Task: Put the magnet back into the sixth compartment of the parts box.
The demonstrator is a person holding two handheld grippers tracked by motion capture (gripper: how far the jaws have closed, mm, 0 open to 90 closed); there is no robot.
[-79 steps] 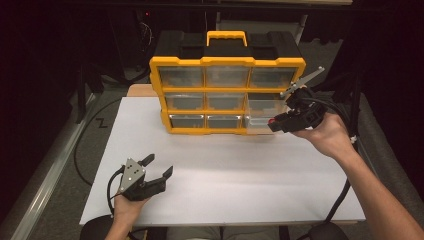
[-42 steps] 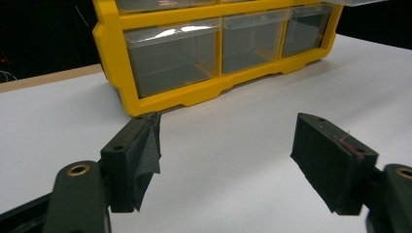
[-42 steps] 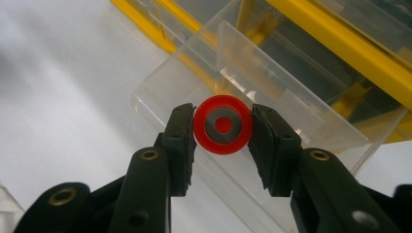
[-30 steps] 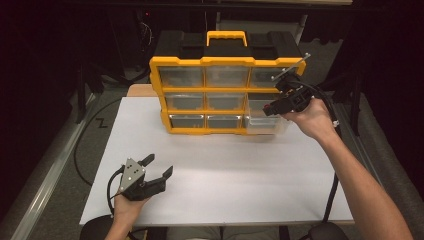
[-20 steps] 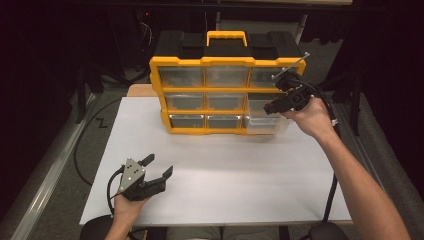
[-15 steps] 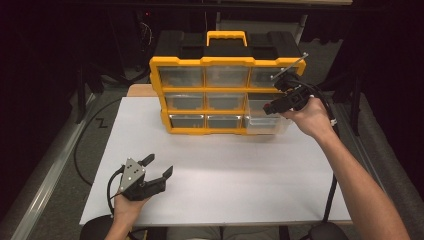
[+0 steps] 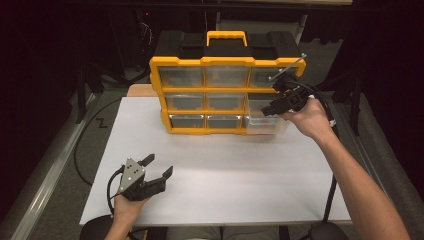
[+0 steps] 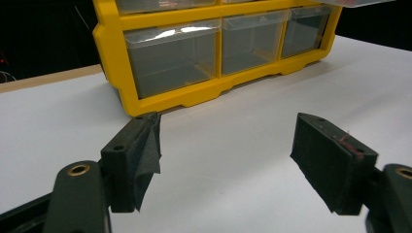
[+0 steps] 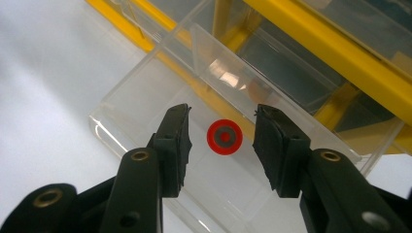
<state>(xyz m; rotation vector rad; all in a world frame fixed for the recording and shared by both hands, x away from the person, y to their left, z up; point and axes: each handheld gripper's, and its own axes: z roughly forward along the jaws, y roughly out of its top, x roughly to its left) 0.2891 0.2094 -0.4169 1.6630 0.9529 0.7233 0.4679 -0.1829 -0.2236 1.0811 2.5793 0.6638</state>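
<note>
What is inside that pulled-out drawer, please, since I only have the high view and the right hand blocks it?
Observer: A small red ring with a grey centre lies on the floor of the clear drawer.
Operator: Thank you. Are the right tongs holding it?
Observer: No. The right tongs are open, with the ring seen between the two jaws and clear gaps on both sides.
Operator: And do the left tongs carry anything?
Observer: No. The left tongs are open with nothing between them, above the white table.

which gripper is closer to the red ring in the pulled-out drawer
Right. The right gripper hovers open just above the red ring; the left gripper sits far off near the table's front edge.
</note>
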